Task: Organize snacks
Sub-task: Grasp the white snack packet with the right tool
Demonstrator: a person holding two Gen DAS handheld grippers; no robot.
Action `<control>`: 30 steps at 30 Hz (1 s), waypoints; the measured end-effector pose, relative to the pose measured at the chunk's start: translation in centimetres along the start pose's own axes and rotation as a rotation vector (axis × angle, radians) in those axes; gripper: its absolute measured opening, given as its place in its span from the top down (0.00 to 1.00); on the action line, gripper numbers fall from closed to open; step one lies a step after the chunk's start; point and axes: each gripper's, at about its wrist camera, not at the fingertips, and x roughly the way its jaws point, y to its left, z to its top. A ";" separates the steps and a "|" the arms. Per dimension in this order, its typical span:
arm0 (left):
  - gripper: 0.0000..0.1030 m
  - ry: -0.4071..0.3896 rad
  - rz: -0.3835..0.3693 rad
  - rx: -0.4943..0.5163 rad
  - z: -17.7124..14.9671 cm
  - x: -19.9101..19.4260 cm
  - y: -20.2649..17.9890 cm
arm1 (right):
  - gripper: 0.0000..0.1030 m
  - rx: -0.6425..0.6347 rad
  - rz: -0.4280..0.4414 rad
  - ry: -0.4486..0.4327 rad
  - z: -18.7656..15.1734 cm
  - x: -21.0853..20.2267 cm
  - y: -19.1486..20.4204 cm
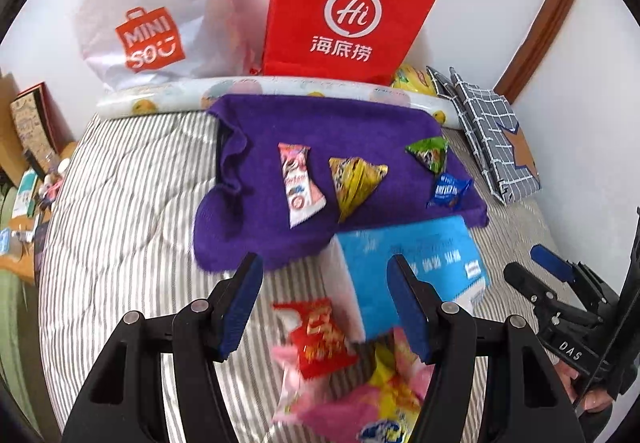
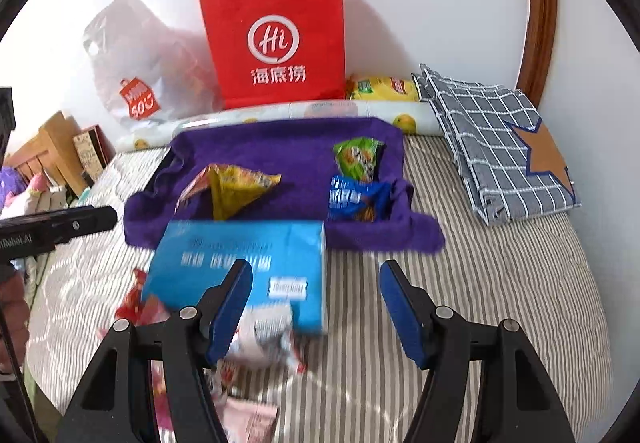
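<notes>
A purple towel point(image 1: 256, 147) point(image 2: 280, 139) lies on the striped bed. On it are a pink-white snack pack point(image 1: 299, 183), a yellow triangular pack point(image 1: 356, 179) point(image 2: 236, 187), a green pack point(image 1: 430, 153) point(image 2: 358, 157) and a blue pack point(image 1: 447, 191) point(image 2: 354, 199). A blue box point(image 1: 424, 255) point(image 2: 244, 259) sits in front of the towel. A red packet point(image 1: 320, 339) and a pink-yellow packet point(image 1: 384, 395) lie below my open, empty left gripper point(image 1: 324, 307). My right gripper point(image 2: 316, 311) is open and empty, beside the box.
A red paper bag point(image 1: 352, 3) point(image 2: 276, 39) and a white MINISO bag point(image 1: 148, 11) point(image 2: 140, 75) stand against the wall behind a rolled mat point(image 1: 160, 99). A folded checked cloth point(image 1: 492, 139) point(image 2: 500, 155) lies at the right. Shelves with clutter are at the left.
</notes>
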 end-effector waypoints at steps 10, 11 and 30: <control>0.38 0.002 0.025 -0.023 -3.5 -1.3 2.2 | 0.37 -0.007 0.059 0.091 -3.0 1.8 1.5; 0.38 0.007 0.025 -0.030 -3.6 -1.1 2.4 | 0.37 -0.007 0.069 0.101 -3.1 2.1 1.6; 0.38 0.054 0.017 -0.061 -4.5 1.0 4.0 | 0.49 -0.001 0.128 0.161 -3.6 4.4 1.5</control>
